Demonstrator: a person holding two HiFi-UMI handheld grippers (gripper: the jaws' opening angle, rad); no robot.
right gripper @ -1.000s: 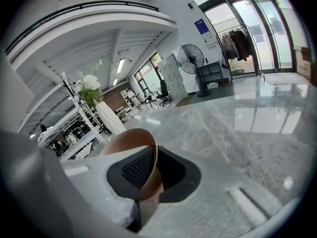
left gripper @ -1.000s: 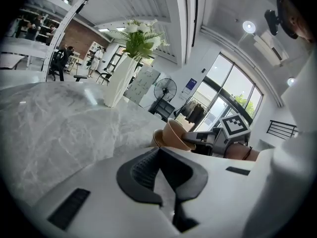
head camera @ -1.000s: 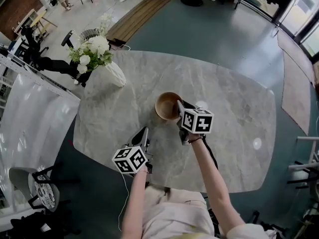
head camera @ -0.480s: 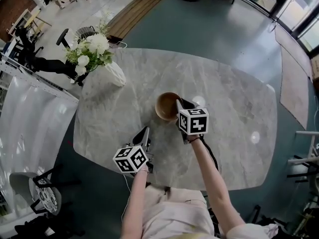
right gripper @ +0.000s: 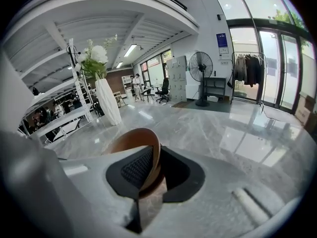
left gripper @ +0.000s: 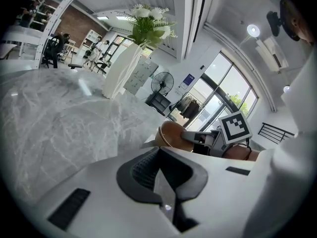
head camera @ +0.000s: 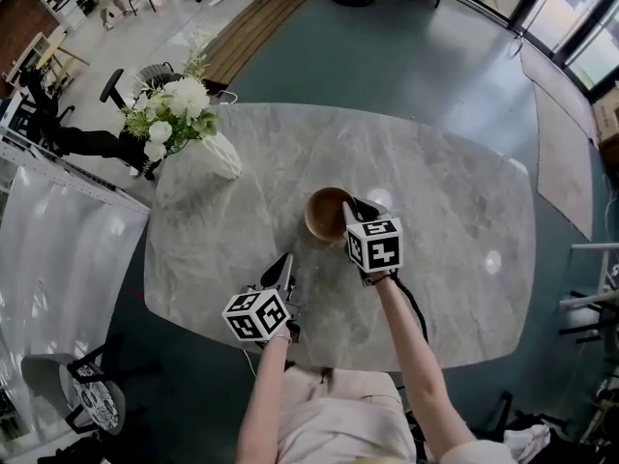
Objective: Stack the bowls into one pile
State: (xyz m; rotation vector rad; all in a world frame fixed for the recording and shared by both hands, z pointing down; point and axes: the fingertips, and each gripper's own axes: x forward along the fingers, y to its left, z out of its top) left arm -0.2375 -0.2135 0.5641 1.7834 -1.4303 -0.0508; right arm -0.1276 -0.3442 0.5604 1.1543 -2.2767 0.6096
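A brown wooden bowl (head camera: 325, 213) stands on the marble table (head camera: 445, 259) near its middle. My right gripper (head camera: 351, 211) reaches its right rim and is shut on it. In the right gripper view the rim of the bowl (right gripper: 132, 142) runs between the black pads (right gripper: 136, 168), one inside and one outside the wall. My left gripper (head camera: 283, 265) hovers nearer the table's front edge, left of the bowl, with its jaws together and nothing in them. The left gripper view looks past my left gripper (left gripper: 161, 176) at the bowl (left gripper: 171, 133) and the right gripper (left gripper: 200, 139) beyond.
A white vase with white flowers (head camera: 215, 151) stands at the table's far left corner. The table's front edge (head camera: 319, 341) runs just before the person's body. A floor fan (right gripper: 201, 67) and a clothes rack (right gripper: 247, 71) stand beyond the table.
The right gripper has rolled a little about its own line while it keeps hold of the bowl's rim. The left gripper and the bowl have stayed about where they were.
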